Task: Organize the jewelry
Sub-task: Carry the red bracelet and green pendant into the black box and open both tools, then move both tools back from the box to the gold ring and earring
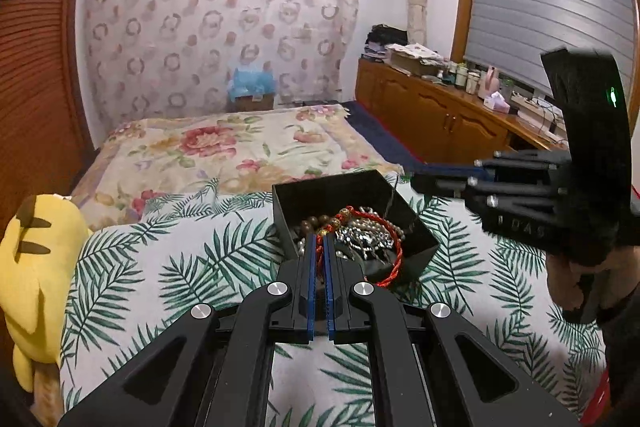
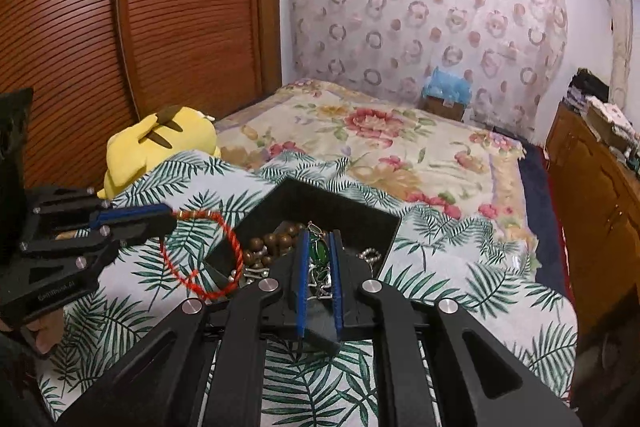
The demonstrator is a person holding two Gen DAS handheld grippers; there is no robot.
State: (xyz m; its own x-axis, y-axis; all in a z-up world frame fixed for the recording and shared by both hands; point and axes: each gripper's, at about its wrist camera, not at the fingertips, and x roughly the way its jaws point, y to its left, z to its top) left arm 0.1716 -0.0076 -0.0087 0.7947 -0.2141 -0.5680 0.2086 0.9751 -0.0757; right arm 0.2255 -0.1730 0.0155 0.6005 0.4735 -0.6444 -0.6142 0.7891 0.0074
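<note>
Nearest the left wrist camera, the left gripper (image 1: 319, 247) has its blue-lined fingers drawn close together, pinching the knotted end of a red cord bracelet (image 1: 384, 247). In the right wrist view that same gripper (image 2: 170, 217) sits at the left, and the bracelet (image 2: 208, 255) hangs from its tip as a loop, half over the near-left rim of the box and half over the bedspread.

The right gripper (image 2: 320, 243) is narrowed on a green stone pendant (image 2: 319, 253) with a metal setting, held between its blue pads just above the box. From the left wrist view this gripper (image 1: 416, 181) reaches in from the right, over the far right corner of the box; its grip cannot be read there.

Largest in the scene is the bed — a palm-leaf bedspread (image 1: 192, 267) on the near part, a flowered blanket (image 1: 224, 143) on the far part. A yellow plush toy (image 1: 36, 255) lies at the bed's left edge, beside the slatted wooden wardrobe (image 2: 120, 27). A wooden cabinet (image 1: 432, 111) runs along the right wall.

The black box (image 1: 340, 187) sits open on the palm-leaf bedspread. Inside lies a tangle: brown wooden beads (image 2: 276, 243), and silver chains (image 1: 364, 239) — too knotted to count.
</note>
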